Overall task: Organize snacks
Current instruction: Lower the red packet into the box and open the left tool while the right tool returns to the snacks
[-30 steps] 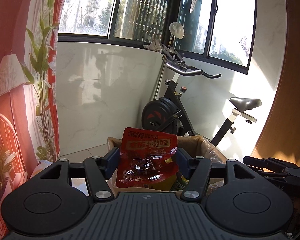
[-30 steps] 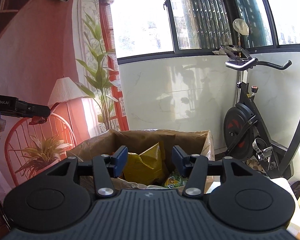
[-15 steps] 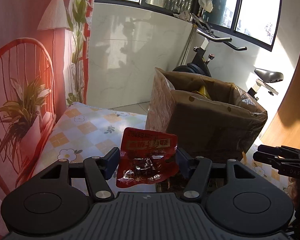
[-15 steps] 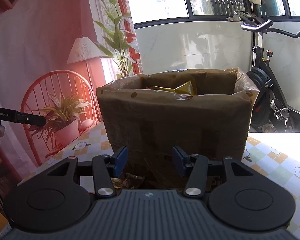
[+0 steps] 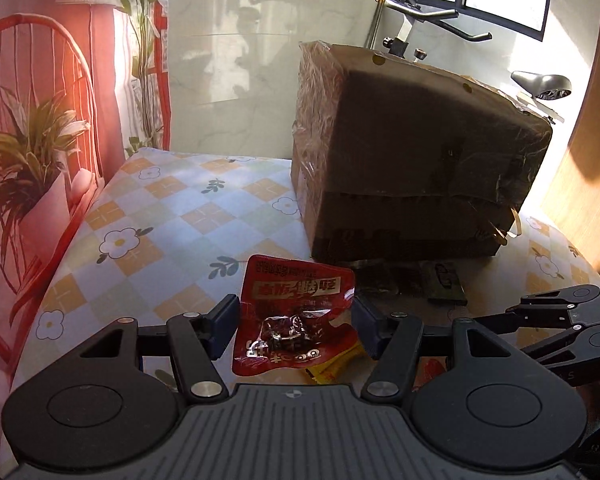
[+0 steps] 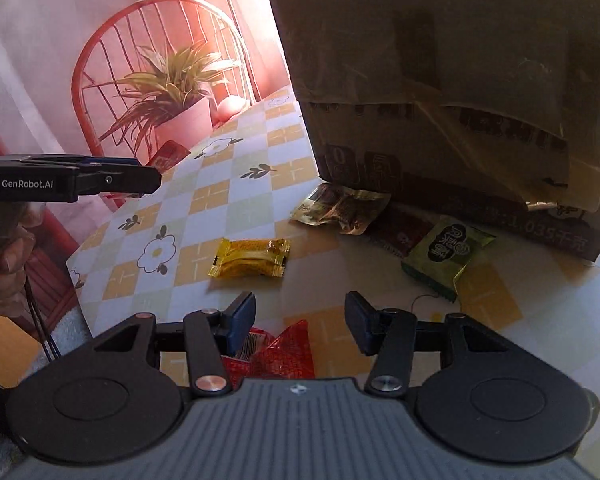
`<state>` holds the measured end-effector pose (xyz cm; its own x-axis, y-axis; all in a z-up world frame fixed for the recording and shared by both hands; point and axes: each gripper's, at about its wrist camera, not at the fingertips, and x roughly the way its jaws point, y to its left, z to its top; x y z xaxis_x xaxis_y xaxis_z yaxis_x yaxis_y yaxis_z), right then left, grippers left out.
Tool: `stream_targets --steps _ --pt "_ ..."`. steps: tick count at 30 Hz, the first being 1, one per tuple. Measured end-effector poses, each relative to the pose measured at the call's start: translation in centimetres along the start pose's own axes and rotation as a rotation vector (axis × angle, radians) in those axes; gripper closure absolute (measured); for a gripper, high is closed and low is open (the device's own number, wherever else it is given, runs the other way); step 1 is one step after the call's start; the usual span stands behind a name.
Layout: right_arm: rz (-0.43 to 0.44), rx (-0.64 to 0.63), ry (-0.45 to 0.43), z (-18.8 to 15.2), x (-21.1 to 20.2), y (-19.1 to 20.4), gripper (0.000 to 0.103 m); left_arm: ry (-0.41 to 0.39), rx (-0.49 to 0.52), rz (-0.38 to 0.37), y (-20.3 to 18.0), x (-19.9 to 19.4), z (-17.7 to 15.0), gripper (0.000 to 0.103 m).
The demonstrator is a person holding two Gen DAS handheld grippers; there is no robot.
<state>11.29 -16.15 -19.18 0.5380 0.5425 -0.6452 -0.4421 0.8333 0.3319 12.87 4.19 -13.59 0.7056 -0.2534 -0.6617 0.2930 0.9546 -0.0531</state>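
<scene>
Snack table in a sunlit room, with a big cardboard box [image 5: 416, 152] standing toward its far edge.

The table [image 5: 188, 216] wears a checked flower-print cloth; a red chair backdrop [image 6: 156, 52] lines its left edge, and an exercise bike [image 5: 540, 82] stands behind the box. Against the box's near foot lie a brownish packet [image 6: 340, 208] and a green packet [image 6: 446, 254], with a yellow candy [image 6: 250, 258] nearer the middle. The left gripper [image 5: 296, 322] clamps a red snack pouch [image 5: 296, 316] above the table. The right gripper [image 6: 300, 320] stands half spread and empty over another red packet [image 6: 280, 354].
</scene>
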Motion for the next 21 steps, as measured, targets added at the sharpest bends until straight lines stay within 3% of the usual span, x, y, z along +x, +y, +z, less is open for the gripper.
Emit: stream_targets --steps 7,12,16,18,21 --pt "-0.026 0.030 -0.033 -0.1 -0.6 -0.9 0.050 -0.064 -0.043 -0.060 -0.4 -0.1 2.5 0.040" --pt "-0.044 0.048 -0.067 -0.1 -1.1 -1.5 0.050 -0.189 -0.050 -0.110 -1.8 -1.1 8.5 0.041" --pt "-0.052 0.066 -0.080 -0.5 -1.3 -2.0 0.050 -0.298 0.015 -0.163 -4.9 -0.7 14.9 0.041" --pt "-0.050 0.085 -0.091 -0.6 -1.4 -2.3 0.050 -0.266 0.025 -0.190 -6.3 1.5 17.4 0.040" --pt "-0.052 0.107 -0.111 -0.6 -1.9 -2.8 0.050 -0.140 0.069 -0.242 -8.5 6.7 19.6 0.035"
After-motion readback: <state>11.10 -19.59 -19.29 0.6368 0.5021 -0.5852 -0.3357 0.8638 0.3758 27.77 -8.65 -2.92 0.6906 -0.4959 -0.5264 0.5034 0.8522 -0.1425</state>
